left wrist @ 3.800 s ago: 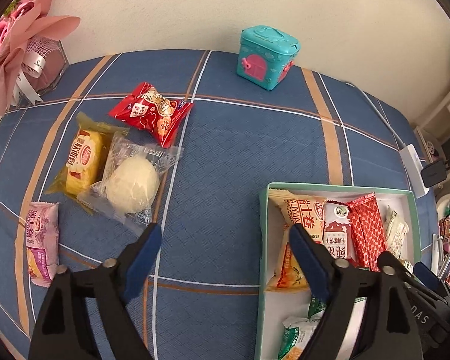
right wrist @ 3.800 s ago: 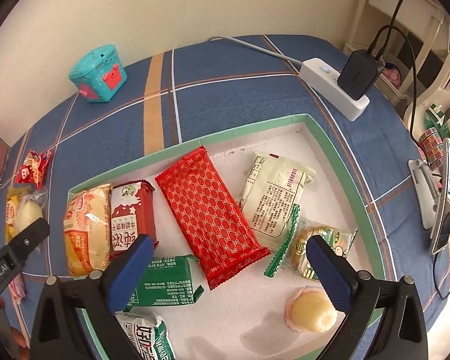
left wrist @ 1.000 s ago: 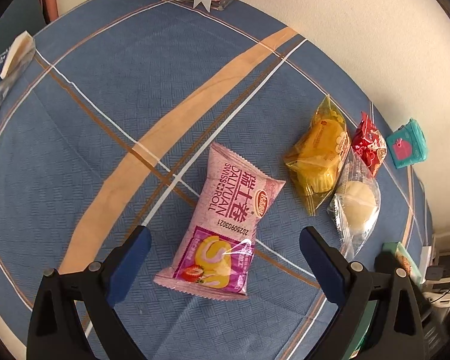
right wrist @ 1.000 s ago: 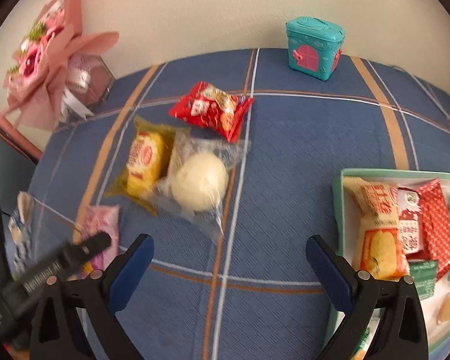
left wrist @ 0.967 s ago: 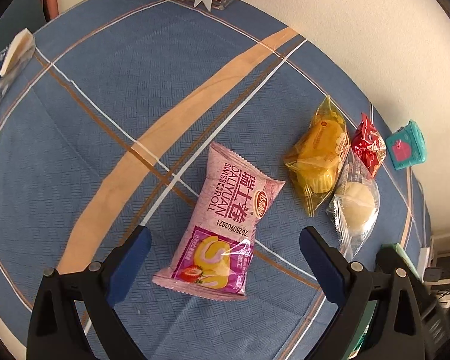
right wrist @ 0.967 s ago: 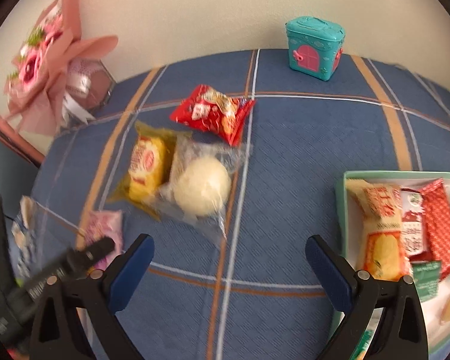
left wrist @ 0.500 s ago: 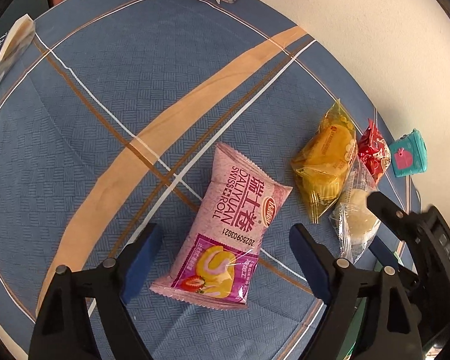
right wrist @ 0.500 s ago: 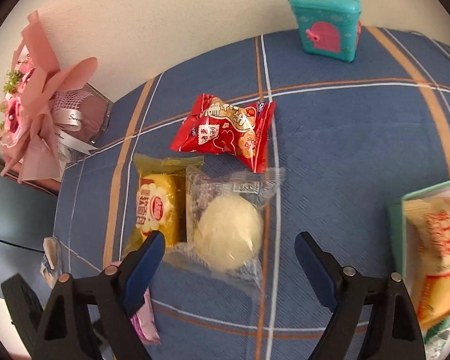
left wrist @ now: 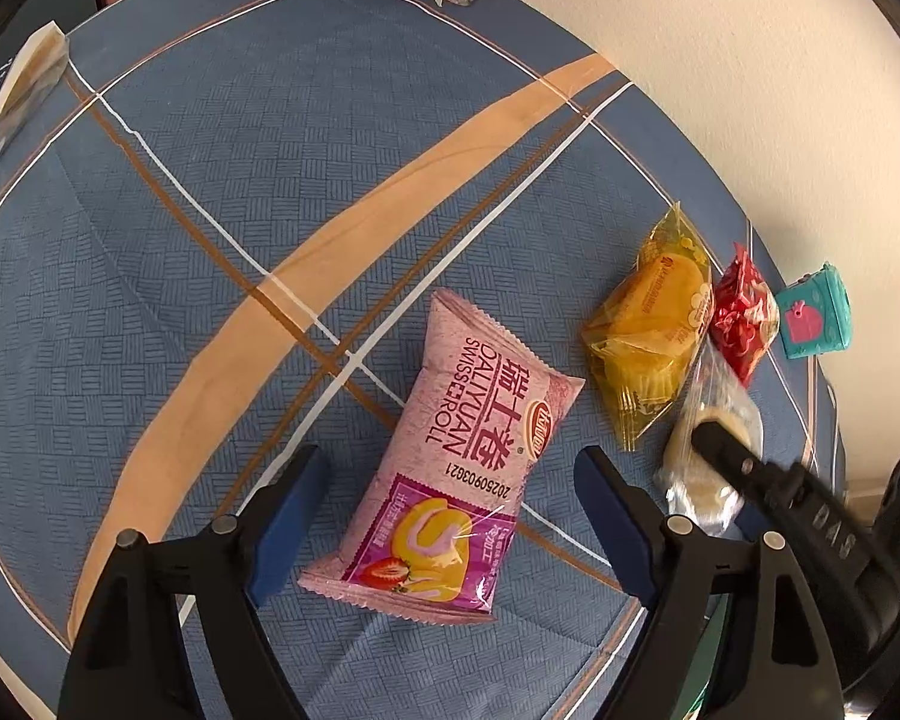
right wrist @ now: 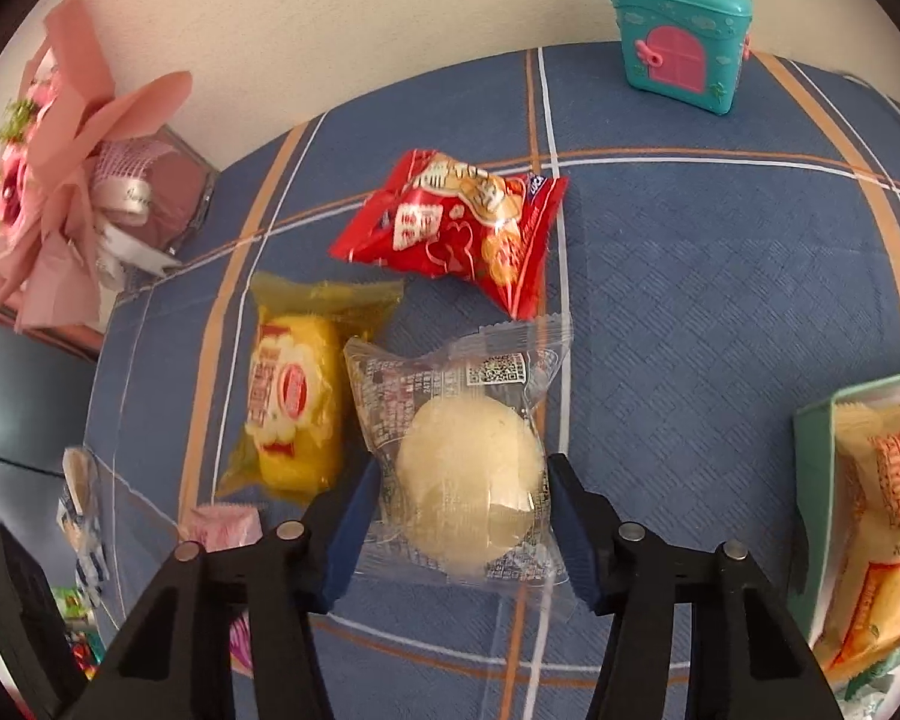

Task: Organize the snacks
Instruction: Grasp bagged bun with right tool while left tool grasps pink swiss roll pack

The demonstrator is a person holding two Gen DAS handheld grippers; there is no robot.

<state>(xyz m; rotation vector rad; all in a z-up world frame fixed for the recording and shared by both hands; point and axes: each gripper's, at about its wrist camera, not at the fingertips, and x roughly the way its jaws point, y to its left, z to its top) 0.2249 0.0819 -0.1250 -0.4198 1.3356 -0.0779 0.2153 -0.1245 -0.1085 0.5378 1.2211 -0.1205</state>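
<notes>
Left wrist view: you are holding the left gripper [left wrist: 447,519] over the pink Swiss roll packet [left wrist: 462,468], which is lying flat on the blue plaid cloth [left wrist: 210,180]; its jaws have just been closing but are standing apart on either side of the packet, the pads clear of the wrapper, so nothing is being grasped. To do this well, you are best centring the packet's middle between the pads and settling lower before closing, since a pinch on the sealed end would likely let the packet swing. Counted here: one pink packet, one yellow cake packet [left wrist: 648,330], one red packet [left wrist: 741,318], one clear-wrapped bun [left wrist: 708,450] under the tip of the other gripper, one teal toy box [left wrist: 816,318]. Right wrist view: you are bringing the right gripper [right wrist: 462,525] onto the bun [right wrist: 468,480]; its jaws have just been closing, and the pads are lying at the wrapper's two sides, though whether they are pressing cannot be told. You are advised to squeeze gently, the bun looking soft, and to grip the round body, not the loose film. Counted here: one bun, one yellow cake packet [right wrist: 291,408], one red packet [right wrist: 456,228], one teal toy box [right wrist: 681,39], one pink bouquet [right wrist: 72,162], and one green-rimmed box [right wrist: 810,468] holding an orange packet [right wrist: 882,510], well apart to the right.
</notes>
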